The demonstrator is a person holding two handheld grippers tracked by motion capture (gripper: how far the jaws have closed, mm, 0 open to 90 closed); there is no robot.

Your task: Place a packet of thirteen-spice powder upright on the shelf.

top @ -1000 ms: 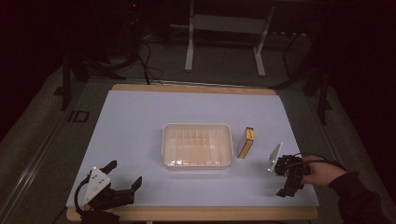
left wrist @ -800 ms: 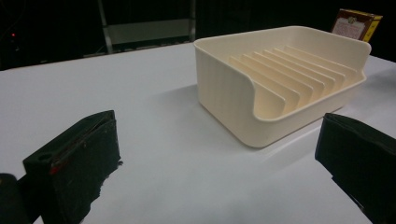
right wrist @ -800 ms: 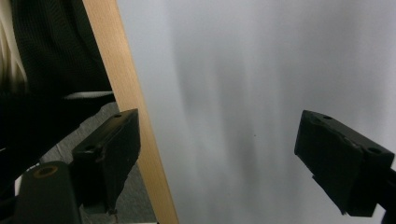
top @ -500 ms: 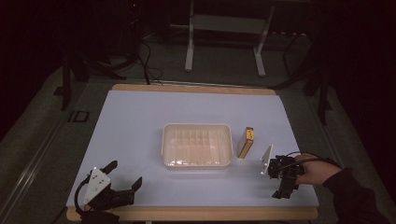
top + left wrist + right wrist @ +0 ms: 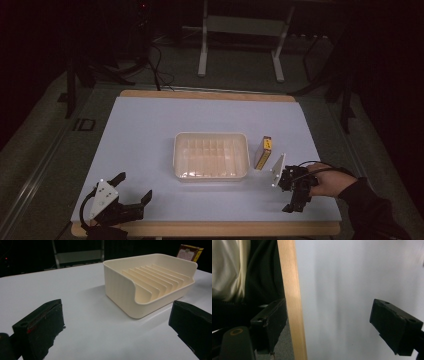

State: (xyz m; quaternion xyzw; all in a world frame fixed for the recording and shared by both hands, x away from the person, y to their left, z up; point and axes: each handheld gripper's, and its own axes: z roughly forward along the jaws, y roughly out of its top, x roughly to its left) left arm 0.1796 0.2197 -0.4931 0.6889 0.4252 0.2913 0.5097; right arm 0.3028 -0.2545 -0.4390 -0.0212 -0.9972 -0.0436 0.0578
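A cream ribbed tray sits at the middle of the white table. Just right of it stands a small yellow-and-brown box. My left gripper lies at the front left corner, open and empty, with its jaws aimed at the tray; the box peeks over the tray's far wall. A hand holds my right gripper near the front right, close to the box, its jaws turned toward the table's front edge. In its own view the right gripper is open with nothing between the jaws.
The table's wooden front edge runs between the right jaws, with the person's clothing beyond it. Metal stand legs and cables lie on the dark floor behind the table.
The right gripper has shifted left across the table, closer to the box and tray. The left gripper has not moved.
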